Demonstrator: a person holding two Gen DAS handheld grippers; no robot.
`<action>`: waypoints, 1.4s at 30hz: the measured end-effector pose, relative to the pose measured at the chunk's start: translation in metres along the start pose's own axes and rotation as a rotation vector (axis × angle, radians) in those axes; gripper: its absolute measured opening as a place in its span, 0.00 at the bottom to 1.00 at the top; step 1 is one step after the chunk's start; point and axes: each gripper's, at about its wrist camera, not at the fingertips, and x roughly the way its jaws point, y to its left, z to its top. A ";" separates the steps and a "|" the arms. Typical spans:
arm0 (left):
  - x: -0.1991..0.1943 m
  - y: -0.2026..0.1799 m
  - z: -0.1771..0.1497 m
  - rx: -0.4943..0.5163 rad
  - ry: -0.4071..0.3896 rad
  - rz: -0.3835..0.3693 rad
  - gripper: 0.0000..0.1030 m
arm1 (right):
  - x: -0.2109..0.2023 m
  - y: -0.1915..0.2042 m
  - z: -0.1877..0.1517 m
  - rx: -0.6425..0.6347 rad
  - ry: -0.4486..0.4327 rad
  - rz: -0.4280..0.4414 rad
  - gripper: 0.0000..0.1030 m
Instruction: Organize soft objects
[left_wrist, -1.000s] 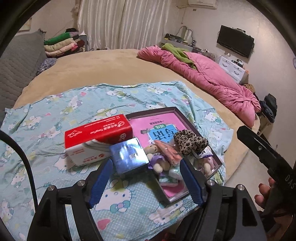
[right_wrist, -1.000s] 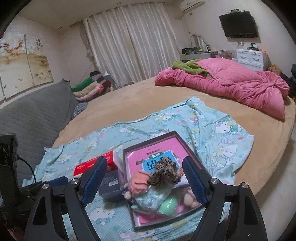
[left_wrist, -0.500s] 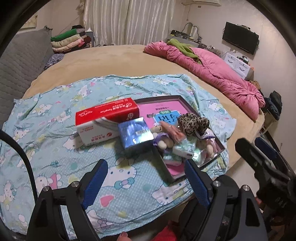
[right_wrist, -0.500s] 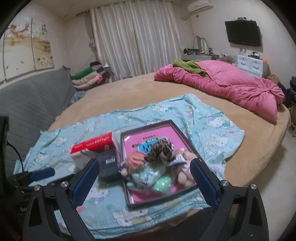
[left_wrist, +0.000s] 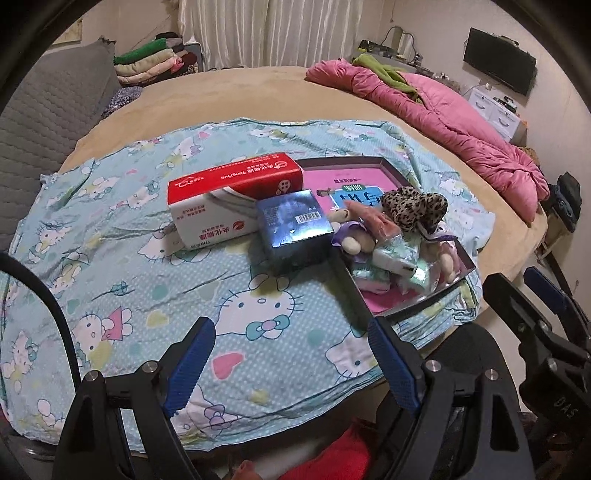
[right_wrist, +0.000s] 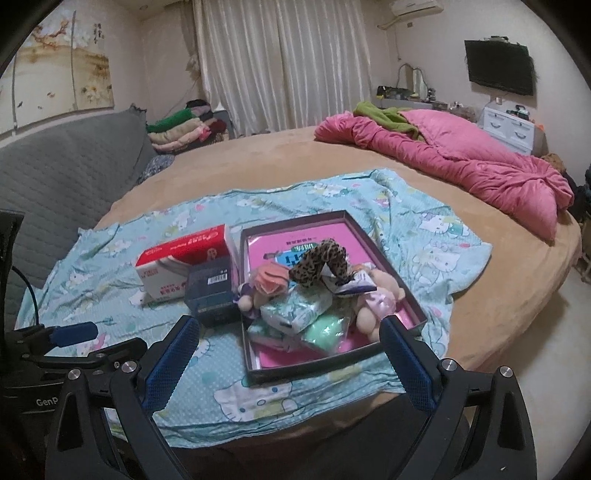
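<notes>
- Left wrist view: left gripper (left_wrist: 291, 356) spread wide, nothing between its blue pads, nothing touched; it hangs over the near edge of the cartoon-cat sheet (left_wrist: 110, 266).
- Landmark is the dark shallow tray (right_wrist: 255, 369) on that sheet. Soft things heaped in the tray's near half: leopard-print fabric piece (right_wrist: 323, 262) on top, plush toys (right_wrist: 373, 306), tissue packs (right_wrist: 295, 312), a pale green pouch (right_wrist: 325, 330).
- Blue box (left_wrist: 293, 227) just beside the tray's left wall; red-and-white tissue box (left_wrist: 229, 199) left of the tray, behind the blue box.
- Right wrist view: right gripper (right_wrist: 288, 360) at full spread, empty, short of the tray's near wall, no contact.
- Right gripper also shows at the right margin of the left view, right of the tray.
</notes>
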 end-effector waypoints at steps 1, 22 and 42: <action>0.001 0.000 0.000 0.001 0.000 0.004 0.82 | 0.001 -0.001 0.000 0.004 0.004 0.001 0.95; 0.006 -0.003 -0.004 0.003 0.007 0.007 0.82 | 0.009 -0.004 -0.006 0.028 0.040 0.006 0.95; 0.010 -0.005 -0.007 0.008 0.014 0.000 0.82 | 0.010 -0.004 -0.008 0.016 0.036 0.009 0.95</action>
